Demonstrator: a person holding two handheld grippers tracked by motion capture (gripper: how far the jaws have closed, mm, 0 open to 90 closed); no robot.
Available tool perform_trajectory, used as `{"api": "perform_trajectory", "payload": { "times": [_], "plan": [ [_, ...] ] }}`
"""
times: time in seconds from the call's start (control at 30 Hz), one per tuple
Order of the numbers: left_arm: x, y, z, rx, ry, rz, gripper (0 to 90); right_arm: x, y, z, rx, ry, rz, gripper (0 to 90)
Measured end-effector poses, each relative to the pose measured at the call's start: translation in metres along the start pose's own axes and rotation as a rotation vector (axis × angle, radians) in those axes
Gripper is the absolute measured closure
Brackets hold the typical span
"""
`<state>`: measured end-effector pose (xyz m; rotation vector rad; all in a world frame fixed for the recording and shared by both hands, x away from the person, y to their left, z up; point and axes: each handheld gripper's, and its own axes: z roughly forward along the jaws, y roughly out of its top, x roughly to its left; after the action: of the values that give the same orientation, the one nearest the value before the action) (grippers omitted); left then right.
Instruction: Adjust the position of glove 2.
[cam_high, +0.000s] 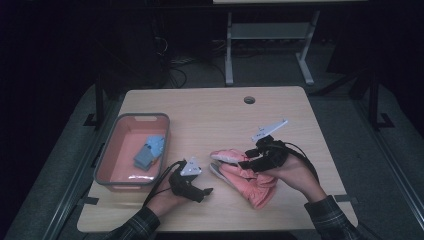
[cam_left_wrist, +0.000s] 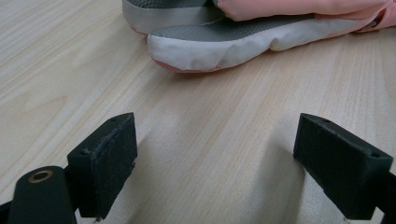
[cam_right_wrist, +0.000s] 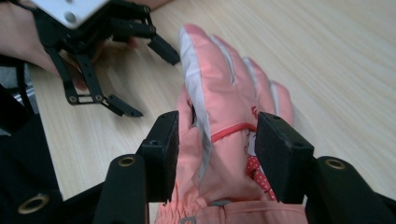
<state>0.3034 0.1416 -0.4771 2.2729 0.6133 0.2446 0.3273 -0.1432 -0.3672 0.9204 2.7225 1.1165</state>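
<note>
Pink glove lies flat on the tabletop, on the near right part, a little way right of the grey-rimmed bin. There are 2 gloves in that spot, one stacked on the other; the second glove shows its grey and white underside in the left claw view. Top glove is pink w/ white strips along the fingers and a red seam across the back.

My right claw is clamped on the top glove near the cuff, one jaw each side, fabric bunched between the pads. In the high view the right claw reaches leftward across the gloves, w/ the hand behind it at the gloves' right edge.

My left claw is wide apart, holding nothing, bare wood between the jaws. It sits low over the tabletop just left of the gloves, pointed at them, not touching. In the high view the left claw is between the bin and the gloves, nearer the gloves.

Bin is further left, orange inside, w/ blue-grey folded items near its right wall. Beyond the gloves, toward the far edge, the tabletop has a round cable hole.
</note>
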Motion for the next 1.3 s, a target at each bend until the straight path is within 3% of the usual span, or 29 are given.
{"api": "perform_trajectory", "payload": {
  "times": [0.13, 0.3, 0.33, 0.37, 0.53, 0.73, 0.77, 0.9, 1.3],
  "plan": [
    [-0.001, 0.003, -0.001, 0.012, 0.018, -0.017, 16.0, -0.006, -0.001, -0.012, -0.044, -0.009, -0.002, 55.4],
    [0.0, 0.007, -0.007, 0.024, 0.035, -0.039, 43.9, -0.021, -0.01, -0.027, -0.076, -0.037, 0.02, 68.8],
    [0.0, 0.008, -0.009, 0.013, 0.036, -0.046, 43.9, -0.021, -0.01, -0.027, -0.076, -0.037, 0.02, 68.8],
    [-0.001, 0.012, -0.014, 0.005, 0.029, -0.055, 60.2, -0.028, -0.015, -0.033, -0.082, -0.061, 0.031, 75.6],
    [-0.008, 0.021, -0.014, 0.001, 0.0, -0.04, 87.1, -0.049, -0.035, -0.042, -0.084, -0.111, 0.079, 88.0],
    [-0.014, 0.037, 0.002, 0.02, -0.003, -0.017, 89.3, -0.064, -0.062, -0.041, -0.066, -0.131, 0.099, 89.8],
    [-0.015, 0.04, 0.007, 0.025, 0.001, -0.015, 89.3, -0.07, -0.073, -0.039, -0.062, -0.126, 0.11, 89.8],
    [-0.015, 0.043, 0.014, 0.03, -0.002, -0.017, 89.3, -0.075, -0.086, -0.034, -0.056, -0.103, 0.112, 89.8],
    [-0.002, 0.056, 0.026, 0.032, 0.013, -0.045, 89.2, -0.075, -0.111, -0.017, -0.002, -0.034, 0.124, 89.6]
  ]
}}
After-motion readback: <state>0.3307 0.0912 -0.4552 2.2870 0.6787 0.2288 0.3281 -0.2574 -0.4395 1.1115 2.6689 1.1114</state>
